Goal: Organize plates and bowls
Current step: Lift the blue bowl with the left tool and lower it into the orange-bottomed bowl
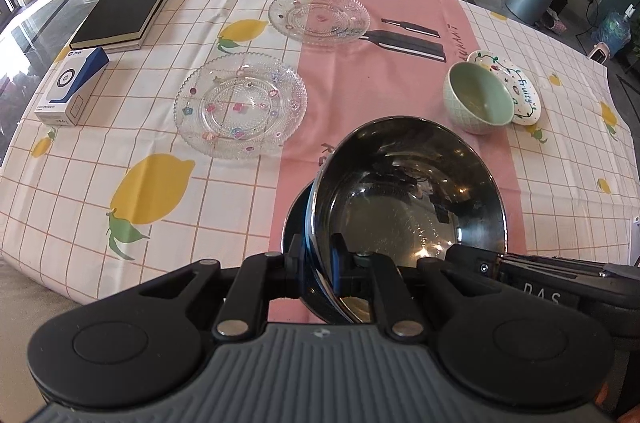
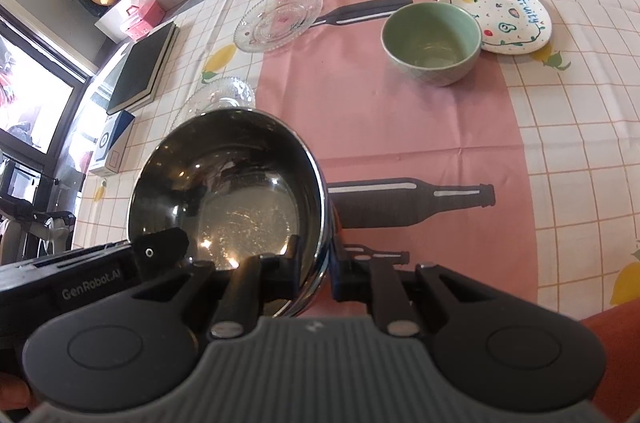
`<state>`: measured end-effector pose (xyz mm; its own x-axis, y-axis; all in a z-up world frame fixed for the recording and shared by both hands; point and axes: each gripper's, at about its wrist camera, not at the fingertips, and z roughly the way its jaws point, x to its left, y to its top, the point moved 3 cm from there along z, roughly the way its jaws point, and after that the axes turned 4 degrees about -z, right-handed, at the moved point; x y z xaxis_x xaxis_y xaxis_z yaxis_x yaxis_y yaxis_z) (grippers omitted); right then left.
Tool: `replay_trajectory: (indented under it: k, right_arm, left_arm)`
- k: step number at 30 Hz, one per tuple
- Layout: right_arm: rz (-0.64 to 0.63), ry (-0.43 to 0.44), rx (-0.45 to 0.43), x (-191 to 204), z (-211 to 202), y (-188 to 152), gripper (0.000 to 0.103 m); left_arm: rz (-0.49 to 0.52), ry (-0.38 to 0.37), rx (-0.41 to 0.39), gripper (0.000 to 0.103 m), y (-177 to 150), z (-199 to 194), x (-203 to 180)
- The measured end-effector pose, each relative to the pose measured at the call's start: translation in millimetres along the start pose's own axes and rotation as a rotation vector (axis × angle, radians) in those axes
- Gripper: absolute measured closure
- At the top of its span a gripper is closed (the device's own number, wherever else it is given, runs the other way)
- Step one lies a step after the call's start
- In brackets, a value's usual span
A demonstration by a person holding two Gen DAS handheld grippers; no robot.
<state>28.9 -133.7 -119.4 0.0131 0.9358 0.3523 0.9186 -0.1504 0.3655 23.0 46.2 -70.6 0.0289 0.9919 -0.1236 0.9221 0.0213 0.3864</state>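
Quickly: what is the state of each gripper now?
Left gripper: closed on the steel bowl rim.
Right gripper: closed on the same bowl's rim.

Left wrist camera sits low behind its fingers, facing across the table, steel bowl filling the near centre-right. Right wrist camera views likewise from the other side, same steel bowl close at left. Both share the green bowl.

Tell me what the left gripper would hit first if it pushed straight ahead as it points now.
Probably nothing beyond the steel bowl the left gripper already clamps by its rim; past it lies pink tablecloth, though depth is unclear.
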Motion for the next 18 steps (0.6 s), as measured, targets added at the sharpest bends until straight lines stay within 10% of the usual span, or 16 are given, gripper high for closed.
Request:
replay_trajectory:
  k: [18]
  right_arm:
    - [-0.058, -0.045, 0.068, 6.1, 17.9, 3.2, 0.092]
  left_arm:
    - [0.096, 0.056, 0.081, 0.089, -2.7, 19.2, -3.3]
